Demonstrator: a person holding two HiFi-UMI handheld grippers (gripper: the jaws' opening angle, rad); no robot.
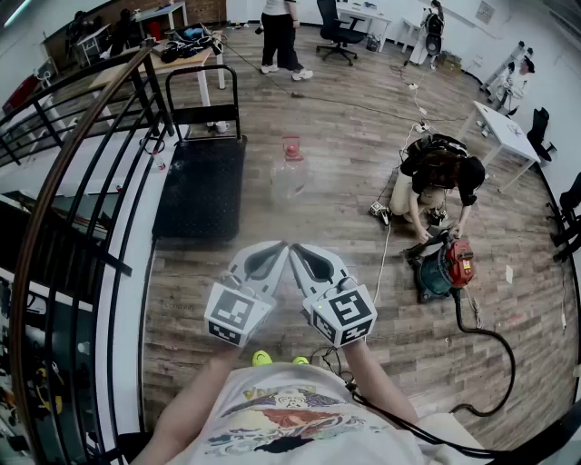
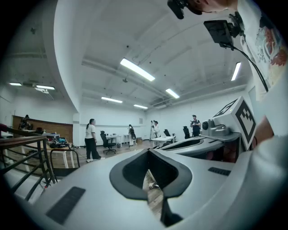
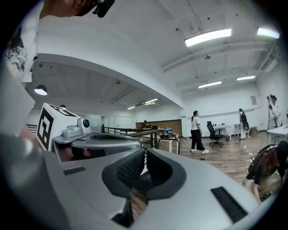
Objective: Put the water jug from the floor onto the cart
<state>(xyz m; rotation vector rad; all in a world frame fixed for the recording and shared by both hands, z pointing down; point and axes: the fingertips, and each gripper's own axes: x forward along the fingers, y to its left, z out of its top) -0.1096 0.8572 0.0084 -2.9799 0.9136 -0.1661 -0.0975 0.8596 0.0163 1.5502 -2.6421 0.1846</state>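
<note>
Shirt point(image 1: 281, 422): our white printed shirt fills the bottom of the head view, and our yellow-green shoe tips point(image 1: 261, 358) show just past it on the wooden floor point(image 1: 345, 127).
Left gripper point(image 1: 275, 250): we hold it level in front of us. Its jaws are closed together with nothing between them.
Right gripper point(image 1: 301, 252): we hold it just beside the left one, the two tips almost meeting. Its jaws are drawn together too, and hold nothing.
Cable point(image 1: 495, 354): a black lead loops over the floor on our right towards the red machine point(image 1: 454, 263).
Crouching person point(image 1: 440, 173): bent over beside that machine.
Water jug point(image 1: 289, 173): clear with a red cap, it stands upright on the floor ahead of us, near the cart's right edge. It is not on the cart and is well apart from both grippers.
Cart point(image 1: 195, 195): a black flat platform with an upright handle at its far end, alongside the dark railing point(image 1: 82, 173).
Far end: we see a standing person point(image 1: 280, 36), an office chair point(image 1: 338, 27) and a white counter point(image 1: 504, 127).
</note>
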